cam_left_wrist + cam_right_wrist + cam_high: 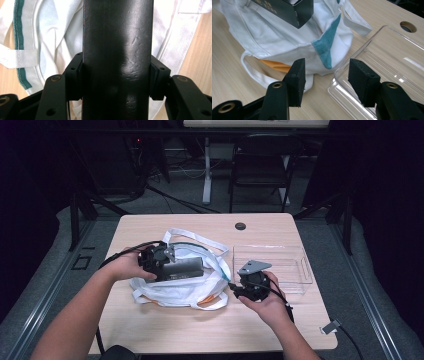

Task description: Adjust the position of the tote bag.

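Two hand-held grippers work over a pale wooden table (165,330). At the left, the left gripper (172,265) has its jaws clamped on the flanks of a long black rectangular box (117,60); in the left gripper view the pads (76,77) press against both sides of the box, which runs straight up between them. From above, the box lies level, pointing right, held over a crumpled white cloth bag with a teal-green trim and long white straps (185,287). The bag rests on the table in the middle, its straps (195,236) looping toward the far edge, and something orange (274,65) peeks out from beneath its near side. Whether the box touches the cloth I cannot tell.

Right of the bag, the right gripper (235,287) sits low near the table with its jaws apart and nothing between them; in the right gripper view its two black pads (297,80) stand on either side of the bag's teal corner (325,48) and the near corner of a clear plastic rectangular tray (352,90). The tray lies just beside the bag, on the right half of the table, open side up. A small round hole (240,226) sits in the table near the far edge, beyond the tray.
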`<action>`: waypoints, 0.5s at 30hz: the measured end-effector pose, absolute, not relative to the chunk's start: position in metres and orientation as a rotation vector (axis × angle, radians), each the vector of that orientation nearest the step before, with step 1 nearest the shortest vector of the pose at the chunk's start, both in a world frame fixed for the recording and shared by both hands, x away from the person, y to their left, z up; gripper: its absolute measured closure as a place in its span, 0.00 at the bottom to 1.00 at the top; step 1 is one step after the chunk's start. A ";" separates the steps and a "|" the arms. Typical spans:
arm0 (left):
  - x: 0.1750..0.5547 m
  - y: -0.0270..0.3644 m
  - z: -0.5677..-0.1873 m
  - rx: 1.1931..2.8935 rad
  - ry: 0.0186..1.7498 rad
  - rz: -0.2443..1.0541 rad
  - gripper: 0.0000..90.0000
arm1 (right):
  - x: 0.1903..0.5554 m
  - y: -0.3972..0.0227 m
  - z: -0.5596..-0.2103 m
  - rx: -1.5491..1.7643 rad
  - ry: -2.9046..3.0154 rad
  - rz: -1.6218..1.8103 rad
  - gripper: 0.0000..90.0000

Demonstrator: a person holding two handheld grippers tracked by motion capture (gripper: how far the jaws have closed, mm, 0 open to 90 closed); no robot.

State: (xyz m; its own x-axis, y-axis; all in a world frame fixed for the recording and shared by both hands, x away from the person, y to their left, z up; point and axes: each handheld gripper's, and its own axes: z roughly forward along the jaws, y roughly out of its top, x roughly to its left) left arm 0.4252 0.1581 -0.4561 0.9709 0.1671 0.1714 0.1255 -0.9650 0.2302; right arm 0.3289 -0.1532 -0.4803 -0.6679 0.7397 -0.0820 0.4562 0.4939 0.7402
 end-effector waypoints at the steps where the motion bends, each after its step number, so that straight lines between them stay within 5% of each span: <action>1: 0.425 0.158 -0.455 2.896 0.217 0.276 0.48 | 0.329 -0.153 -0.480 0.986 2.358 1.007 0.52; 15: 0.416 0.154 -0.433 2.826 0.178 0.294 0.48 | 0.334 -0.145 -0.467 0.920 2.479 1.078 0.53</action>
State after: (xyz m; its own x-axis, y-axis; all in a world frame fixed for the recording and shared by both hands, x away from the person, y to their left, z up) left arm 0.4158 0.1536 -0.4326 0.9714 0.1516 0.1827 0.0915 -0.9492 0.3010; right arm 0.3337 -0.1445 -0.4668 -0.7558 0.6548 -0.0066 0.4418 0.5174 0.7329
